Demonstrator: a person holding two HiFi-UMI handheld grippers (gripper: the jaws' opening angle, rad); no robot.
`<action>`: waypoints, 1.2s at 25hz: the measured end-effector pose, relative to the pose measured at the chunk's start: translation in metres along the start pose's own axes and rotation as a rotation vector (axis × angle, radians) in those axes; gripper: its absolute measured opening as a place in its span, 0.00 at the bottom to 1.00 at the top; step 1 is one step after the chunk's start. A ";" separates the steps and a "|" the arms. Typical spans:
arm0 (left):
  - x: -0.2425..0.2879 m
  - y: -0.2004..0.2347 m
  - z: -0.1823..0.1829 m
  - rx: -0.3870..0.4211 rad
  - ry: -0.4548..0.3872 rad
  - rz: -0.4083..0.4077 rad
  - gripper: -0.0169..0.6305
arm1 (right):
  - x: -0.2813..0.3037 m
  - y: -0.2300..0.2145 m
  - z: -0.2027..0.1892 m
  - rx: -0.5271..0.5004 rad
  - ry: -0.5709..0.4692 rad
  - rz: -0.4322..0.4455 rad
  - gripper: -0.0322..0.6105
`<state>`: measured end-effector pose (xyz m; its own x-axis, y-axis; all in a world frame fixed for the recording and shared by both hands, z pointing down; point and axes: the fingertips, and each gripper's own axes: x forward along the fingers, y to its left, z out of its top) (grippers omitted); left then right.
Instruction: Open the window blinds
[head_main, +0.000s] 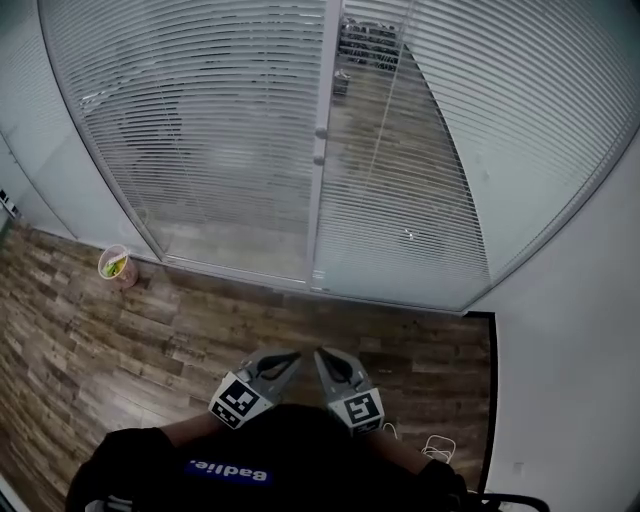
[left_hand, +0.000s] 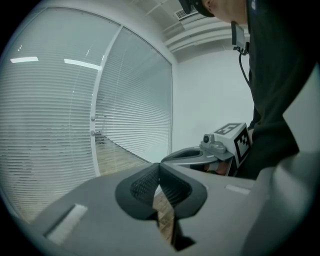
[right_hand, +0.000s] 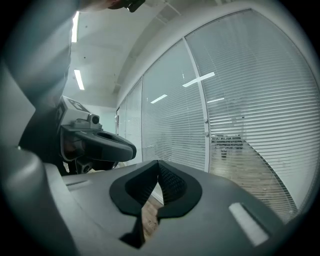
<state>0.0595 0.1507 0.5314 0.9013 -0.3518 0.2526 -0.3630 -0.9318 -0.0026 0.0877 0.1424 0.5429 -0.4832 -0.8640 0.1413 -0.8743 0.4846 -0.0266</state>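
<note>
White thin-slatted blinds (head_main: 200, 130) hang above grainy wood-plank floor (head_main: 90, 330).

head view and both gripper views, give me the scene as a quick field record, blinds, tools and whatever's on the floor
left blind: lowered, slats nearly shut, view through is hazy
right blind: lowered, room beyond shows through the slats
left tool: shut, nothing in it, apart from the blinds
right tool: shut, nothing in it, close beside the left tool
floor: wood planks
small container: on the floor at the foot of the left blind
</note>
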 end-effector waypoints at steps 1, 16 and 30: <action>0.001 0.002 0.000 -0.004 0.000 0.005 0.03 | 0.001 -0.001 -0.001 0.003 0.004 0.003 0.05; 0.036 0.082 0.005 -0.023 -0.058 -0.064 0.03 | 0.072 -0.045 0.004 -0.023 0.070 -0.075 0.05; 0.045 0.222 0.020 -0.046 -0.092 -0.129 0.03 | 0.203 -0.070 0.036 -0.043 0.119 -0.163 0.05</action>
<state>0.0246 -0.0735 0.5226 0.9582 -0.2380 0.1586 -0.2512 -0.9655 0.0691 0.0490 -0.0714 0.5381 -0.3248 -0.9103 0.2566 -0.9364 0.3477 0.0484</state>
